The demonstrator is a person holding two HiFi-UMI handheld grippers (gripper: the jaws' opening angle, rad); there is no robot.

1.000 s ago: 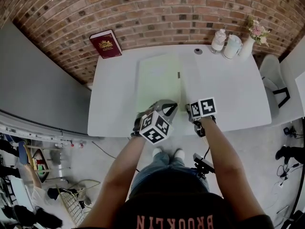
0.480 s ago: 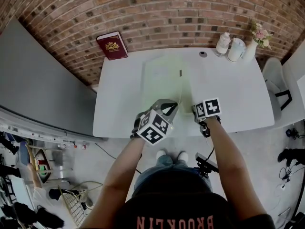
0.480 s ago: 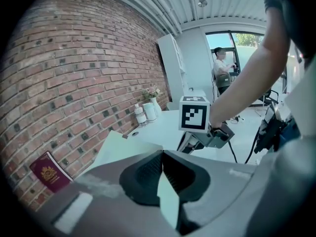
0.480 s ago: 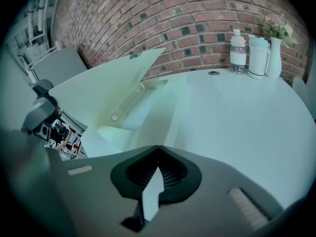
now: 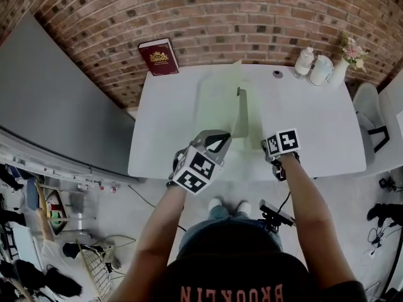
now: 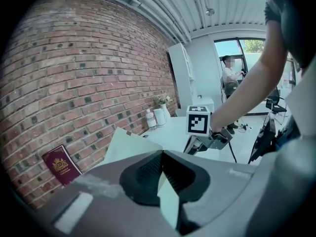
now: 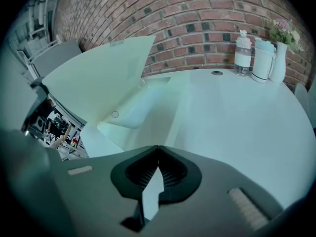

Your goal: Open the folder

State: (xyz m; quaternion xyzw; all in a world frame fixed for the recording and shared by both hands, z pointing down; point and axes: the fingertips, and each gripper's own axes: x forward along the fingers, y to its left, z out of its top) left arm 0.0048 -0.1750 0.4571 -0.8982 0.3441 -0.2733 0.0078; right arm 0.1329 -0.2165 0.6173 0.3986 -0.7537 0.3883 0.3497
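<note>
Swing front cover of pale green plastic folder [image 5: 219,96], clamped in left hand-held gripper [image 5: 221,138], wide (slowly); hold back cover, clamped in right hand-held gripper [image 7: 158,149], against white worktop [image 5: 315,118].

**Operator with hand-held rig**

Black short-sleeved T-shirt [image 5: 252,275], red block lettering; blue jeans [image 5: 211,223]; white shoes [image 5: 217,202]. Left claw [image 6: 162,152], right claw [image 7: 158,147]: grey shells, dark ribbed pads [image 6: 148,169]. Left cube [image 5: 200,168], right cube [image 5: 282,142]: white, black square markers.

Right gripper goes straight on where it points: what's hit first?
Likely the folder's lower leaf, flat on the table, just ahead of the right gripper; the raised cover lies left of that line.
</note>
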